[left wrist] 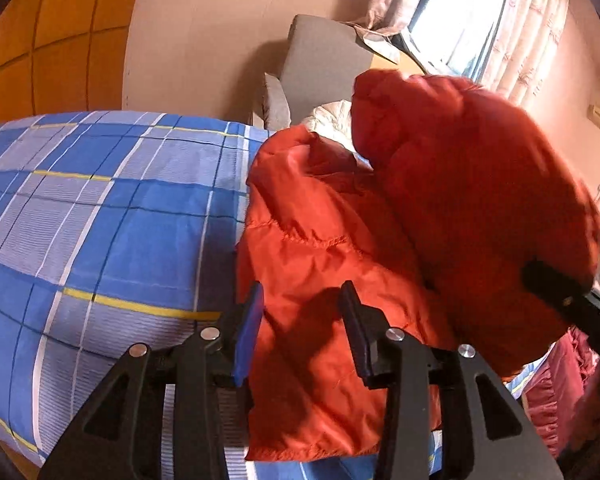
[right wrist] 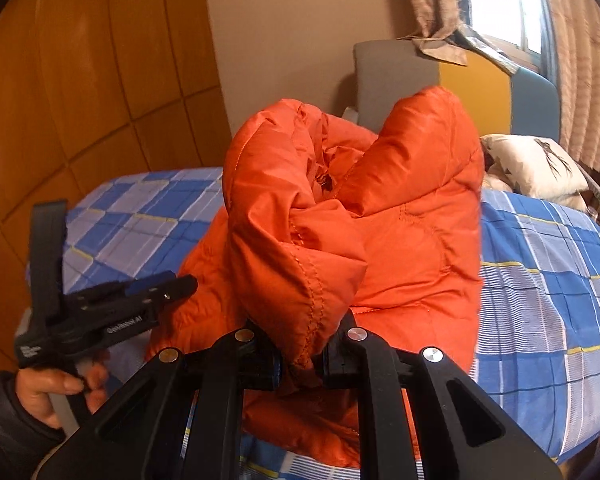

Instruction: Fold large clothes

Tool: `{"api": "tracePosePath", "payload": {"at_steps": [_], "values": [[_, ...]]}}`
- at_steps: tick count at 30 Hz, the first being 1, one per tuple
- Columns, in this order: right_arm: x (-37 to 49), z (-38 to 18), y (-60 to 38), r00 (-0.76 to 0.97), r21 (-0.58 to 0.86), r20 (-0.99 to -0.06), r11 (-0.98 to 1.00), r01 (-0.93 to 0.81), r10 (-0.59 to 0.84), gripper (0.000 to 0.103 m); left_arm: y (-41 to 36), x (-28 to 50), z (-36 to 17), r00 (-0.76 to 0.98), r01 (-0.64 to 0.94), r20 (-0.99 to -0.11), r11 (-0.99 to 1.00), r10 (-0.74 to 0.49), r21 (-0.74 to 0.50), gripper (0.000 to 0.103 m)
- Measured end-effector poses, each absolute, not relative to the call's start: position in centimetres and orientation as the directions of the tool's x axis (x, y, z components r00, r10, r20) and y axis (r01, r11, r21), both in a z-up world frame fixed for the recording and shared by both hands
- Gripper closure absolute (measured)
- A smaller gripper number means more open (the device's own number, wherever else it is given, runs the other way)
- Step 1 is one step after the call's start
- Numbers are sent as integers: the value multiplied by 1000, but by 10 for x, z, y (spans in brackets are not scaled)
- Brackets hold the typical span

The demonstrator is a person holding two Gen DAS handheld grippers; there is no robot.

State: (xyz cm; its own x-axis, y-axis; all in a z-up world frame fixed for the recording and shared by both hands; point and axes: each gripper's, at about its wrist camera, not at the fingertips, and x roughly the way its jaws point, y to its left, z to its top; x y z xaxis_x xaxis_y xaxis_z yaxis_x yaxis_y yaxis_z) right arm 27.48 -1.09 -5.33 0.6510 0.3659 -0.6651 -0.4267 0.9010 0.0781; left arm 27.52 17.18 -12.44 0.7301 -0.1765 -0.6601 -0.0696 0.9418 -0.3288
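Right claw (right wrist: 300, 364) clenched on the orange jacket's (right wrist: 340, 240) hem, lifting it off the bed (right wrist: 548, 280), left claw (left wrist: 300, 320) released just over the jacket's near edge, bare checked sheet (left wrist: 100, 220) to its left.

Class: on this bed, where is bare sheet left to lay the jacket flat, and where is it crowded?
Bare checked sheet lies left of the orange jacket, toward the wooden wall panels. Another strip lies to its right, below the patterned pillow. The middle is crowded: bunched jacket, both grippers.
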Motion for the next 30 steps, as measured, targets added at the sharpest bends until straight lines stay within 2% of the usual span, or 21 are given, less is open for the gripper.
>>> {"api": "tracePosePath", "payload": {"at_steps": [8, 15, 30], "values": [[265, -70, 20, 644, -7, -687, 883, -469, 337, 90, 188, 256, -133, 735, -103, -645, 906, -208, -410, 64], [259, -77, 31, 643, -43, -690, 868, -495, 333, 89, 189, 243, -132, 741, -121, -639, 894, -208, -432, 64], [255, -87, 45, 640, -98, -695, 839, -536, 328, 89, 176, 222, -157, 681, -184, -718, 916, -143, -357, 65]]}}
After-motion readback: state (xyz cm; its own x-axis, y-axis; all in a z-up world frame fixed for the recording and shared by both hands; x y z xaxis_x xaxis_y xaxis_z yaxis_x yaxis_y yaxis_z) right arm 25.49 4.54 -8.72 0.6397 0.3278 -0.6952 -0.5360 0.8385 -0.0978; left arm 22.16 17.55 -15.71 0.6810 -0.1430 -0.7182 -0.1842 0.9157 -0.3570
